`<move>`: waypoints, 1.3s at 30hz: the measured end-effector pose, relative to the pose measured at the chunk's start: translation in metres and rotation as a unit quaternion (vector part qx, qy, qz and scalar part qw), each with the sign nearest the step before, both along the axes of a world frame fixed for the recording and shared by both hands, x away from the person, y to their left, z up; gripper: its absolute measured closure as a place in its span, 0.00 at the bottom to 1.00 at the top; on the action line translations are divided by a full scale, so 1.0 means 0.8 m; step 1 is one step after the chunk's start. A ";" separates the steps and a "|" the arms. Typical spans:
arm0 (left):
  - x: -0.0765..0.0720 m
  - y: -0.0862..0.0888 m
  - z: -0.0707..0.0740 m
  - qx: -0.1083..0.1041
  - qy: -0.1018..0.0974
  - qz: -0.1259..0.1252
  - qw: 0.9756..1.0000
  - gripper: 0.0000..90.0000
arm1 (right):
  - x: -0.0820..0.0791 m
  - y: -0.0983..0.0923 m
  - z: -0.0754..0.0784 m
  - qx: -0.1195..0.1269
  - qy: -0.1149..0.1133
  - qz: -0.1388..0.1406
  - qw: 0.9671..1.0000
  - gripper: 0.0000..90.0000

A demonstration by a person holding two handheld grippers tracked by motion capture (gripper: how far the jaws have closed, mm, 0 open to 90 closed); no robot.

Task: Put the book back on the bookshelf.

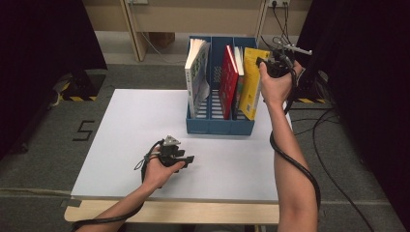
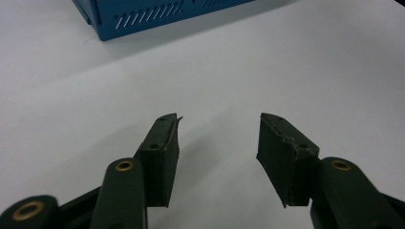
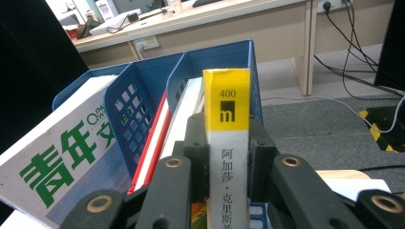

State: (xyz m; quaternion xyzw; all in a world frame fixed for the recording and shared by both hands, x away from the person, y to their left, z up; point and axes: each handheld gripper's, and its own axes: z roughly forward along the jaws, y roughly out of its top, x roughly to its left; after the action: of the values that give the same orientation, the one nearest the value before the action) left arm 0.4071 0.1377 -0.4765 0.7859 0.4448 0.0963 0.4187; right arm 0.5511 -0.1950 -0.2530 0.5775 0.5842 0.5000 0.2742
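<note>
A blue three-slot file rack (image 1: 220,126) stands at the back of the white table (image 1: 145,125). A yellow book (image 1: 251,84) leans in its right slot, and my right gripper (image 1: 265,65) is shut on the book's spine near the top. In the right gripper view the black pads clamp the yellow and white spine (image 3: 227,143) from both sides. A red book (image 1: 228,79) and a white magazine with green lettering (image 1: 196,75) stand in the other slots. My left gripper (image 1: 186,160) rests low over the table's front, open with nothing between its fingers (image 2: 162,152).
The rack's blue corner (image 2: 143,16) lies ahead of the left gripper. Dark curtains hang at both sides. Cables (image 1: 333,159) trail on the floor at the right, and a wooden desk (image 3: 267,24) stands behind the rack.
</note>
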 end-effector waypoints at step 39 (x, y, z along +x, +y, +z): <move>0.000 0.003 -0.004 0.001 0.002 0.001 1.000 0.54 | 0.016 0.005 -0.020 -0.001 0.003 -0.012 1.000 0.85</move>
State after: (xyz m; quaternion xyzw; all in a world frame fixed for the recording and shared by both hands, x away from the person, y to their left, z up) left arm 0.4072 0.1401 -0.4795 0.7863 0.4462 0.0951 0.4167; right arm 0.5639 -0.1908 -0.2692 0.5855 0.5789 0.4942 0.2790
